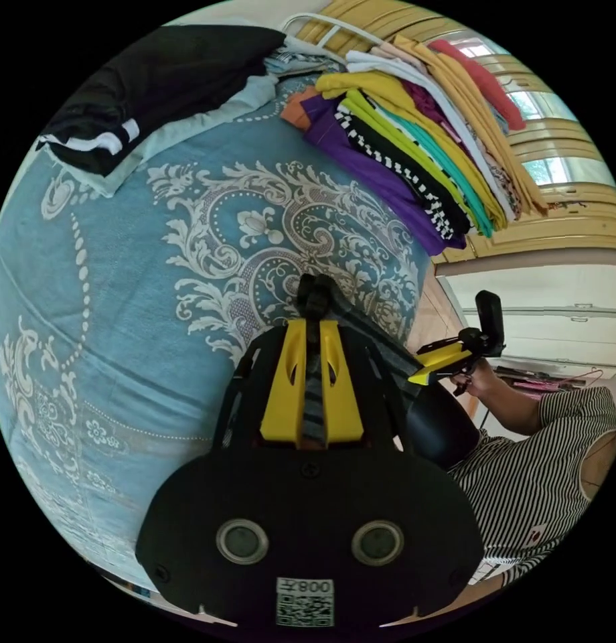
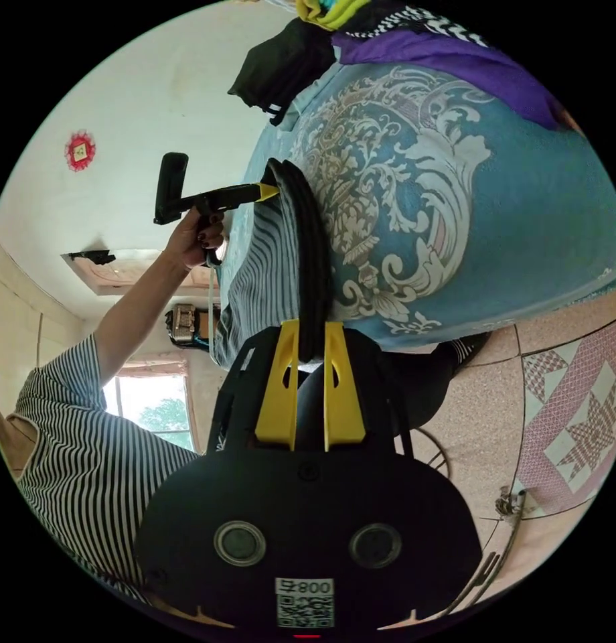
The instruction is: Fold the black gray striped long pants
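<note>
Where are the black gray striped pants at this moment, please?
The striped pants hang stretched between the two claws beside the blue patterned bed, the left claw and the right claw each shut on an edge.

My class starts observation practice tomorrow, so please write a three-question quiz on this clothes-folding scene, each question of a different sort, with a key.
1. True or false: the left gripper is shut on the black and gray striped long pants.
2. What pattern covers the blue bedspread? A) checks B) pale floral scrollwork C) dots
3. Fill in: the stack of colourful folded clothes lies on the ____.

Key: 1 true; 2 B; 3 bedspread. The right gripper clamps the pants too.
</note>
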### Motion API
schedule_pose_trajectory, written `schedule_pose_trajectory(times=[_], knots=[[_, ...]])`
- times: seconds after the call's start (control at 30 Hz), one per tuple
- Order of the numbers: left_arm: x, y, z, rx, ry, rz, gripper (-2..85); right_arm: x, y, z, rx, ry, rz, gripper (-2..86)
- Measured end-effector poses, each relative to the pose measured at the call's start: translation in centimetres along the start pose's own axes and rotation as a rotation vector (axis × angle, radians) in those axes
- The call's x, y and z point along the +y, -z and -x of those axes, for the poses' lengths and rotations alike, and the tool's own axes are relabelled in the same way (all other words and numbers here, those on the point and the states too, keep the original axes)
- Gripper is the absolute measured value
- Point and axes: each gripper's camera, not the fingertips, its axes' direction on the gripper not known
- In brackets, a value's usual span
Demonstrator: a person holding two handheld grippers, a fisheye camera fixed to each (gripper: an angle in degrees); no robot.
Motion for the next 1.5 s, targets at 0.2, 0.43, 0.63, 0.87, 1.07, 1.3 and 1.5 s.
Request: schedule_pose_trajectory(times=[0.2,0.43,0.63,0.87,1.07,1.3,1.5], knots=[[-1.4,7.2,-3.4,-0.087,-0.058,-0.120,2.1,-0.8,3.8,1.6,-0.097,0.140,-0.119,6.1],[-5.6,12.2,-7.5,-0.101,-0.166,-0.255,1.8,-2.9,11.3,2.6,-0.001,0.226,-0.302,5.9],[-8.8,6.1,-7.6,-0.191,-0.166,-0.081,1.8,-4.1,10.8,1.1,0.186,0.125,-0.249,6.1],[-6.5,6.3,-4.7,-0.130,-0.145,-0.114,1.7,-6.0,10.4,2.8,0.197,0.102,-0.276,6.3],[-2.9,8.2,-2.7,-0.110,-0.207,-0.130,1.6,-7.9,10.8,8.7,0.176,0.209,-0.284,6.5],[7.1,11.7,1.3,-0.061,-0.280,-0.271,1.5,-9.4,9.6,18.7,0.097,0.414,-0.246,6.6],[20.5,14.5,8.0,-0.024,-0.180,-0.429,1.2,-11.6,4.9,29.2,-0.051,0.619,-0.119,6.6]])
